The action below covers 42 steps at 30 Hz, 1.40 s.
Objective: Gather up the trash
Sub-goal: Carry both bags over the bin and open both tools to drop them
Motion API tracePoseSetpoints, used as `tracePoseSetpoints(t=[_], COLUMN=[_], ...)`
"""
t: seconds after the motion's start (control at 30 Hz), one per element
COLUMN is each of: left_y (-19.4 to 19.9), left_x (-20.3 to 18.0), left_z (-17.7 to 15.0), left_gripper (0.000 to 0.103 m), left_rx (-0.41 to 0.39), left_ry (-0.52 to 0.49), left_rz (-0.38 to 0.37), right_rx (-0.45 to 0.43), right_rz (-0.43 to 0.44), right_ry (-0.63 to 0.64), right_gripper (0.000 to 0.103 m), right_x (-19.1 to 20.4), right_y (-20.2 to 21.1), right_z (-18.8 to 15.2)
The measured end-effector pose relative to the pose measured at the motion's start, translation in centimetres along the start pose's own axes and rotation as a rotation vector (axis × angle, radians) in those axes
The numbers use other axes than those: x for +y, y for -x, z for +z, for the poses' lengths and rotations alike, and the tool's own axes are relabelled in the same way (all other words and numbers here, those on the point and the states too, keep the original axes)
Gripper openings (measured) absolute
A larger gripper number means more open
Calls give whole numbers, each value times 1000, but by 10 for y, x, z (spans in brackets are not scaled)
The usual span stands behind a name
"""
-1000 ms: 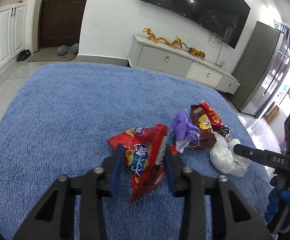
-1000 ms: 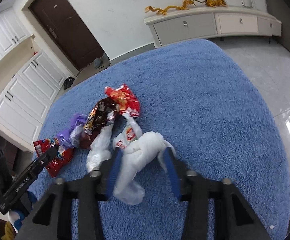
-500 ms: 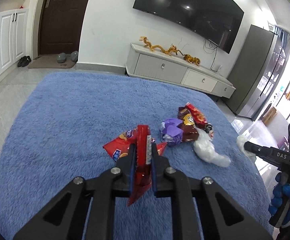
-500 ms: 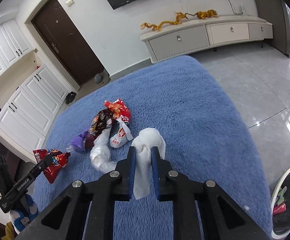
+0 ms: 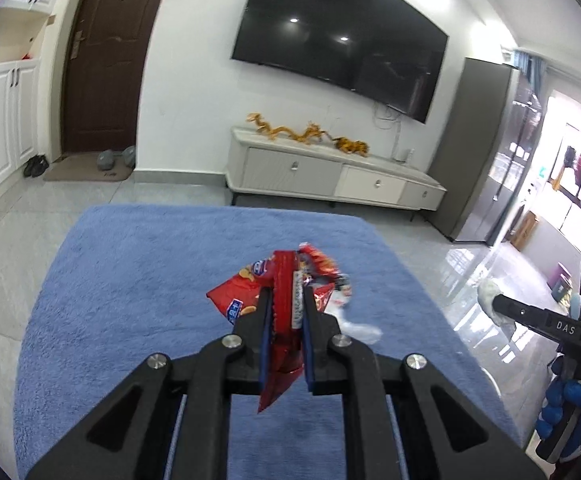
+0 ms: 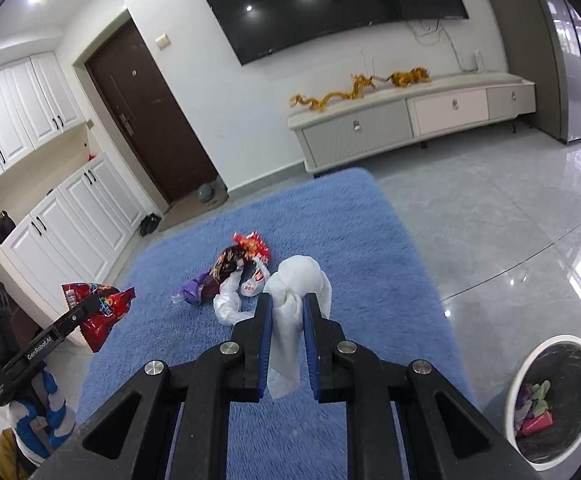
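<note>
A red snack bag is being clamped between the blue pads of the left gripper, its crumpled top fanning out above the fingertips and its lower corner hanging below the jaws, clear of the blue rug. In the right wrist view, a white crumpled tissue is being pinched by the right gripper, with a bunched knot standing above the pads and a loose tail dangling beneath them, off the rug.

At the lower right of that view, a white-rimmed trash bin with a dark liner is being seen on the grey tiled floor, just beside the rug's edge; coloured scraps are lying inside it.

Beyond the right gripper, a small heap of trash is being left on the rug: a clear plastic bag, a purple wrapper, a dark brown wrapper, a red-orange wrapper and a small white-and-red packet, all touching or overlapping.

Farther off, a low white TV cabinet is being shown against the wall, with golden dragon figures on top and a large dark television above.
</note>
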State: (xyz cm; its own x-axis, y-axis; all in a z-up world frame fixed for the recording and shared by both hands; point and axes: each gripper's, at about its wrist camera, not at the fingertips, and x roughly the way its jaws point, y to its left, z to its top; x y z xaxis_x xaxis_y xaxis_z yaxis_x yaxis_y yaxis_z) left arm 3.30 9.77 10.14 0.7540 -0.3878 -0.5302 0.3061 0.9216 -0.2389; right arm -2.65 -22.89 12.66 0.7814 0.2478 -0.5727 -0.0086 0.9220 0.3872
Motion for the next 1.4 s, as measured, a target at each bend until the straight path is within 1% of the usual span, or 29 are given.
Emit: tracePoseSetpoints(t=[0.17, 0.3, 0.4, 0.53, 0.63, 0.73, 0.8, 0.9, 1.03, 1.2, 1.33, 1.4], left_y=[0, -4, -11, -27, -43, -58, -69, -87, -114, -152, -182, -193], left_x=[-47, -95, -137, -202, -256, -301, -335, -378, -423, -454, -474, -478], left_z=[3, 3, 1, -5, -15, -26, -37, -53, -76, -99, -116, -121], left_gripper=[12, 12, 12, 12, 12, 12, 12, 12, 13, 13, 14, 14], left_rx=[17, 32, 52, 96, 140, 186, 221, 271, 337, 409, 483, 511], left_ry=[-46, -102, -152, -220, -281, -331, -366, -410, -452, -475, -465, -456], left_rz=[-69, -122, -175, -266, -333, -385, -416, -451, -479, -507, -537, -548], right_rx=[-68, -120, -154, -182, -200, -210, -210, -194, -159, -117, -87, -74], right_rz=[-32, -101, -168, -259, -325, -369, -390, -408, -417, -427, -431, -436], right_ry=[-41, -76, -102, -135, -172, -220, -257, -320, -385, -447, -484, -503], right_gripper=[15, 15, 15, 15, 15, 15, 15, 15, 15, 15, 17, 17], right_x=[-26, -56, -82, -114, -140, -166, -186, -217, -254, -289, -310, -319], right_y=[41, 75, 102, 130, 150, 163, 167, 168, 162, 147, 135, 129], right_z=[-4, -9, -16, -27, -37, -47, -54, -66, -82, -96, -104, -108])
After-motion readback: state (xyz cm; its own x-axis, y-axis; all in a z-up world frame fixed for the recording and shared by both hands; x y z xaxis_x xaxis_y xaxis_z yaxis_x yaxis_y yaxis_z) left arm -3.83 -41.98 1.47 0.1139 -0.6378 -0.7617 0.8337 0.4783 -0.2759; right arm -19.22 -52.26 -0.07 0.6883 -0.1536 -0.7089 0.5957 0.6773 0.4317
